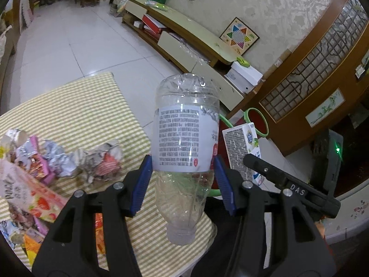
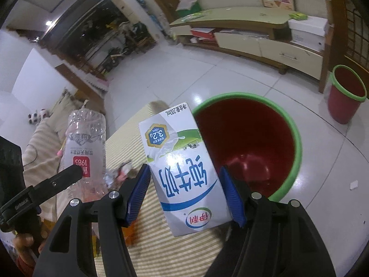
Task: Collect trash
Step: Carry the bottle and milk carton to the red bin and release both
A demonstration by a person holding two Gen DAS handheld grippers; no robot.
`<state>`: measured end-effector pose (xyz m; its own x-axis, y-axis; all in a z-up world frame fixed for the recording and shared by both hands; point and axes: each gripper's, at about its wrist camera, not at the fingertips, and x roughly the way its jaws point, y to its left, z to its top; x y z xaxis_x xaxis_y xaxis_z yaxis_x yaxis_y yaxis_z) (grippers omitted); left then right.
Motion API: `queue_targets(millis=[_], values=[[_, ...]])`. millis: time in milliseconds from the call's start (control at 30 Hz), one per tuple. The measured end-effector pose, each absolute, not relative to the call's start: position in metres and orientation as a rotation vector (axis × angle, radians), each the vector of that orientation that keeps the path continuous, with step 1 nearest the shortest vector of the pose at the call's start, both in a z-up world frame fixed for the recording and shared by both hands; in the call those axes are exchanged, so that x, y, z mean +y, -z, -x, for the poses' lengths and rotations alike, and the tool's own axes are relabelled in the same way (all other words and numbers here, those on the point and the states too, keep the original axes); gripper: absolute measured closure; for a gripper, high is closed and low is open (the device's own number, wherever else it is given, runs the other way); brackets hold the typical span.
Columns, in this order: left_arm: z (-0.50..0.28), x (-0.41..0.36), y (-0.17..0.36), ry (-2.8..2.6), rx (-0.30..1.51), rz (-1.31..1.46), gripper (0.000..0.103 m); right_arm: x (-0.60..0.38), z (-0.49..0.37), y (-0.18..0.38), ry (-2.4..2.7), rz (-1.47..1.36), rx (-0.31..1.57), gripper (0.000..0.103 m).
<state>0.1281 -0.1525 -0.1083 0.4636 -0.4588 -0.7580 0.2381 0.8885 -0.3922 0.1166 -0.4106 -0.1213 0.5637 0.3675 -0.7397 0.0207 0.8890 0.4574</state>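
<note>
The left gripper point(image 1: 183, 180) has its jaws closed on a clear plastic bottle point(image 1: 185, 143), held upside down with the neck at 6 o'clock, over the edge of the striped counter point(image 1: 92, 106). Crumpled wrappers point(image 1: 57, 159) lie in a heap on the counter at 9 o'clock of the bottle.

The right gripper point(image 2: 185, 196) has its jaws clamped on a white milk carton point(image 2: 184, 173), also inverted, its print upside down. At 3 o'clock of the carton stands a red bin with a green rim point(image 2: 297, 138), mouth open, on the tiled floor just beside the counter. A 2nd red bin point(image 2: 346, 97) sits at 2 o'clock, well apart.
</note>
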Motion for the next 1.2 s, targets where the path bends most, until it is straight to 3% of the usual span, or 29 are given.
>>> queue_targets(millis=[667, 867, 1200], values=[[-0.161, -0.225, 0.149, 0.526, 1.1, 0.159, 0.051, -0.436, -0.137, 0.141, -0.113, -0.471, 0.974, 0.042], [-0.162, -0.223, 0.144, 0.503, 1.067, 0.16, 0.032, -0.444, -0.139, 0.138, -0.06, -0.479, 0.946, 0.033], [-0.13, -0.173, 0.121, 0.425, 1.001, 0.211, 0.031, -0.426, -0.131, 0.121, -0.087, -0.433, 0.931, 0.033]])
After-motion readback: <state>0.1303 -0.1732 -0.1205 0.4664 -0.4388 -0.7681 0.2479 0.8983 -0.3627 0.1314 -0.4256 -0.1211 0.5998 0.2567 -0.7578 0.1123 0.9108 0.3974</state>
